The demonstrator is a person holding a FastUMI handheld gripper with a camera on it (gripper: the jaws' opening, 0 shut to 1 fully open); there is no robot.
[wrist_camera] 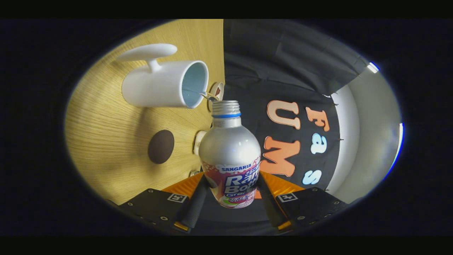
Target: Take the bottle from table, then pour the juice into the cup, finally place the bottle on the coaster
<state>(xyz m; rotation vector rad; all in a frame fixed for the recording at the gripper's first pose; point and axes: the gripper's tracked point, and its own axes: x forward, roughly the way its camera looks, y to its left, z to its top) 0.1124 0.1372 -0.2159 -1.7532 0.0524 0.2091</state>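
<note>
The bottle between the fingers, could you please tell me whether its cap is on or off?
Off. The bottle, clamped by both fingers, shows bare screw threads and an open mouth, aimed toward the white cup.

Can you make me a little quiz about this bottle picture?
1. True or false: the gripper has both fingers pressed on the bottle.
2. Which way does the bottle's open mouth point? A) toward the white cup B) toward the brown coaster C) back at the fingers
3. Fill in: the coaster lies on the wooden ____, apart from the cup.

Key: 1 true; 2 A; 3 table.
</note>
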